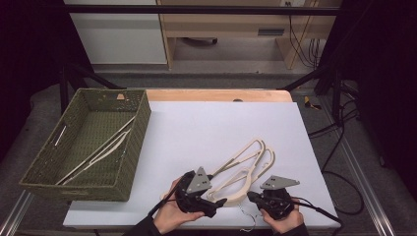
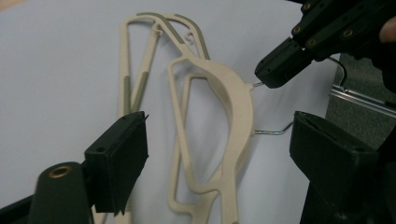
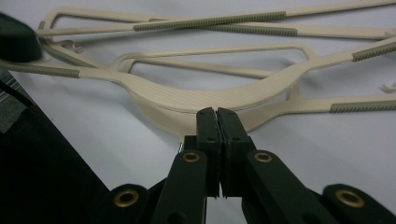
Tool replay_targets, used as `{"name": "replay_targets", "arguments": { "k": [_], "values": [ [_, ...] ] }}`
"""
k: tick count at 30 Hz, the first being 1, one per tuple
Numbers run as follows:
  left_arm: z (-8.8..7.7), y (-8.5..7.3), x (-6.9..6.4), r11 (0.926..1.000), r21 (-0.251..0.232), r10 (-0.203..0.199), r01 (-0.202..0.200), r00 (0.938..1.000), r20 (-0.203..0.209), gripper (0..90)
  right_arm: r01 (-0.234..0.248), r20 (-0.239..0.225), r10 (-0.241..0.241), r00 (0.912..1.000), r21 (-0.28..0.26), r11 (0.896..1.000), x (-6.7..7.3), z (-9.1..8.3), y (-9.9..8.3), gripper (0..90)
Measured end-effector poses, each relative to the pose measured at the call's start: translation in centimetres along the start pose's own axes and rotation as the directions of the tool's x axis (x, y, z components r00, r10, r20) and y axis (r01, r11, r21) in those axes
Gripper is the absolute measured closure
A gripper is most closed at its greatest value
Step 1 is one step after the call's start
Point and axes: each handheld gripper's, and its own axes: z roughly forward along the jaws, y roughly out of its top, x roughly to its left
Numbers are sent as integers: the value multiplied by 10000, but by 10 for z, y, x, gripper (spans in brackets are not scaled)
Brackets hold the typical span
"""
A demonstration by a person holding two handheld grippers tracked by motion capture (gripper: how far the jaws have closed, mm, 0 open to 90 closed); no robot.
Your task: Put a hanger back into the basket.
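Cream hangers (image 1: 246, 164) lie stacked on the bench (image 1: 196, 128), near a wicker basket (image 1: 137, 132). Right gripper (image 3: 217, 114) is clamped on the top hanger's wire hook (image 2: 273, 132); left gripper (image 2: 215, 154) straddles its neck, jaws wide. Advise closing squarely on the neck before lifting, so the lower hanger stays behind.

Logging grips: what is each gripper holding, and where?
Right gripper pinches the top hanger's wire hook at its neck. Left gripper is open, holding nothing.
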Motion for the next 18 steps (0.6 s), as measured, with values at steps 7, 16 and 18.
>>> {"name": "replay_targets", "arguments": {
  "k": [7, 16, 18],
  "values": [
    [33, 4, -5, 9953, 911, 287, -329, 9985, 470, 335, 102, -3, -102, 9999, -29, 9999, 1, -3, 5, 894],
    [61, 3, -9, 9706, 2173, 945, -1041, 9941, 539, 546, 315, 44, -315, 9995, 119, 9994, 1, -5, 7, 894],
    [64, 2, -9, 9653, 2362, 1010, -1113, 9933, 555, 607, 389, 50, -389, 9992, 123, 9992, 2, -4, 6, 894]
  ]
}}
